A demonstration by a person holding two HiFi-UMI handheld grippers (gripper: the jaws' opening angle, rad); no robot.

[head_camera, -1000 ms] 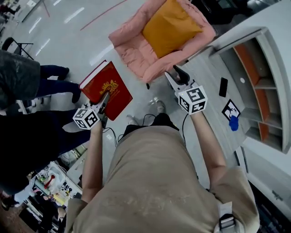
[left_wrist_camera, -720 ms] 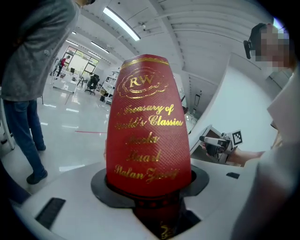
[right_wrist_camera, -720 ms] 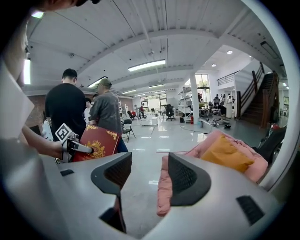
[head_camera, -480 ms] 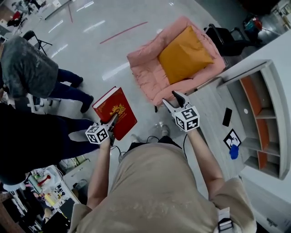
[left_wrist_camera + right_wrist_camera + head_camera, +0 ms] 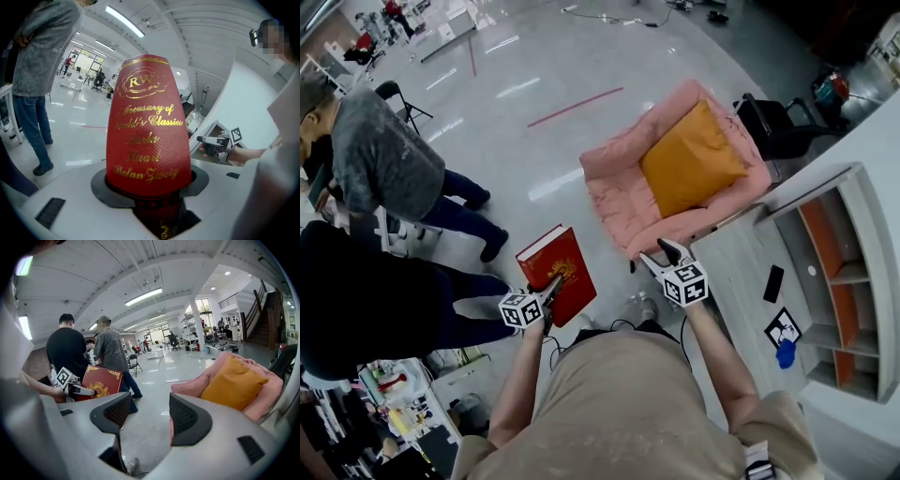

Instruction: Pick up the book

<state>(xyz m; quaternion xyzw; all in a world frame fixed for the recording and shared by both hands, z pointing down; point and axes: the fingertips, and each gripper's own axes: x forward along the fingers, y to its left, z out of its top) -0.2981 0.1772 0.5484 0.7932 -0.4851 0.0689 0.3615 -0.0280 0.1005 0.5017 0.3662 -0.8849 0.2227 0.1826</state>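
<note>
A thick red book with gold ornament is held in the air by its lower edge in my left gripper. In the left gripper view its spine with gold lettering rises straight out from between the jaws, which are shut on it. My right gripper hangs to the right of the book, apart from it, in front of the pink armchair. Its jaws have just been opening and stand wide with nothing between the pads. The book and the left gripper show at the left of the right gripper view.
A pink armchair with an orange cushion stands ahead on the glossy floor. A person in grey and one in black stand at the left. White shelving with orange panels is at the right, a phone on the surface beside it.
The right gripper's jaws have spread wide. Both grippers, the left one with the book, now sit lower in the view, and the view has swung to show more floor beyond the armchair.
</note>
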